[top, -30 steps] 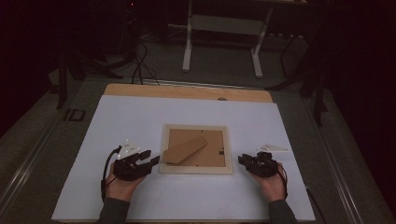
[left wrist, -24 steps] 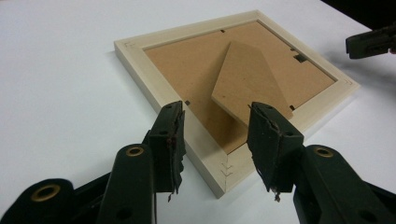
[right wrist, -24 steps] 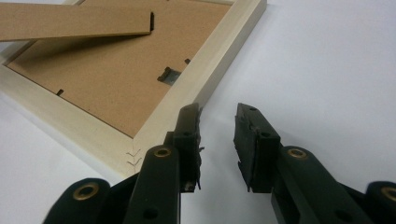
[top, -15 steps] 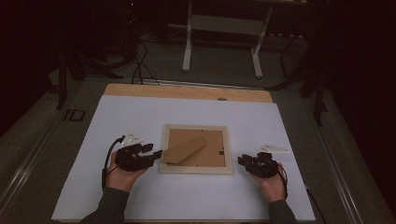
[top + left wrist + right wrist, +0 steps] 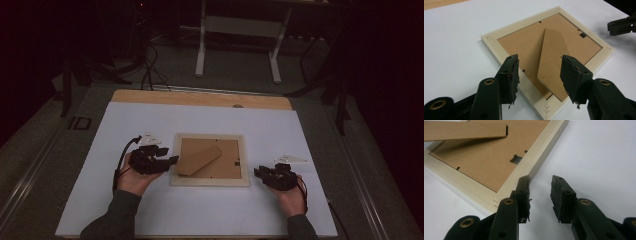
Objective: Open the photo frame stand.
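Pale wood frame (image 5: 210,182) is lying face down at the centre of the high view, on the white sheet (image 5: 150,215) covering the table (image 5: 200,98), whose bare wooden strip is showing along the far edge. Its brown backing board (image 5: 227,162) is facing up, and the stand (image 5: 197,160), a loose-looking flap of the same board, is slanting across it toward the lower left.

Left claw (image 5: 167,161) is sitting at the left edge of the frame, held in the person's left hand (image 5: 132,177), its tips reaching over the rim. In the left gripper view the left claw (image 5: 539,77) is gaping wide, jaws parted on either side of the stand (image 5: 552,60), which is lifting a little off the backing at its near end; nothing is pinched. The frame (image 5: 491,46) is sitting cornerwise here, its near corner at the bottom centre, and the other claw (image 5: 621,25) is peeking in at the upper right.

Right claw (image 5: 260,173) is resting just beside the frame's lower right corner, in the right hand (image 5: 290,197). In the right gripper view the right claw (image 5: 540,195) is open too, gripping nothing, its left jaw close against the corner of the frame (image 5: 541,155), the other over bare sheet (image 5: 599,157). The stand (image 5: 464,131) is crossing the upper left.
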A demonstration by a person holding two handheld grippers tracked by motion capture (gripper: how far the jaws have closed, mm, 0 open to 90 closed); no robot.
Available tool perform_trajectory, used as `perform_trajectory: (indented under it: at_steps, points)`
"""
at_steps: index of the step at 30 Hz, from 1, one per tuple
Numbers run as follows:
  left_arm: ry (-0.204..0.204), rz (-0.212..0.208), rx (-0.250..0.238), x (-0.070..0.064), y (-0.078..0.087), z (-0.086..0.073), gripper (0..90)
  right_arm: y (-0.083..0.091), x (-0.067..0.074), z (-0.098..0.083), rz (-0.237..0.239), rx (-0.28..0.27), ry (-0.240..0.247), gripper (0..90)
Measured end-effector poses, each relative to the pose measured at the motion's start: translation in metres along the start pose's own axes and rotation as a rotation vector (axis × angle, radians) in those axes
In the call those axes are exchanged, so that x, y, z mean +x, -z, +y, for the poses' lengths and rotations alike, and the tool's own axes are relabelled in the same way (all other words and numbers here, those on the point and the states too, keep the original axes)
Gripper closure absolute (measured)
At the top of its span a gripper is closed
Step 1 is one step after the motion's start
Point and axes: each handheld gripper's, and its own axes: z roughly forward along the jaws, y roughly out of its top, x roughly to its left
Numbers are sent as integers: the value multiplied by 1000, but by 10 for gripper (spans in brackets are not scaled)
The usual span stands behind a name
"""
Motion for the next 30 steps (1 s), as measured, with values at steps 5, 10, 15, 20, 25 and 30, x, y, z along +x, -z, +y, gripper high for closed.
perform_trajectory:
  at_steps: [5, 10, 15, 20, 25, 30]
  points:
    - [-12, -30, 11, 0, -6, 7, 486, 0, 0, 0, 2, 2, -4, 678]
    - [-20, -19, 7, 1, -13, 15, 516, 0, -1, -1, 1, 0, -7, 678]
    - [-4, -43, 17, 3, -22, 22, 523, 0, -1, -1, 2, -1, -8, 675]
    - [-7, -77, 49, 2, -32, 27, 502, -1, -1, -1, 4, 2, -8, 672]
    - [-15, -111, 81, 1, -44, 31, 456, -1, -1, -1, 3, 3, -5, 670]
    - [-26, -160, 109, 1, -56, 34, 413, -2, -1, -1, 4, 4, -2, 667]
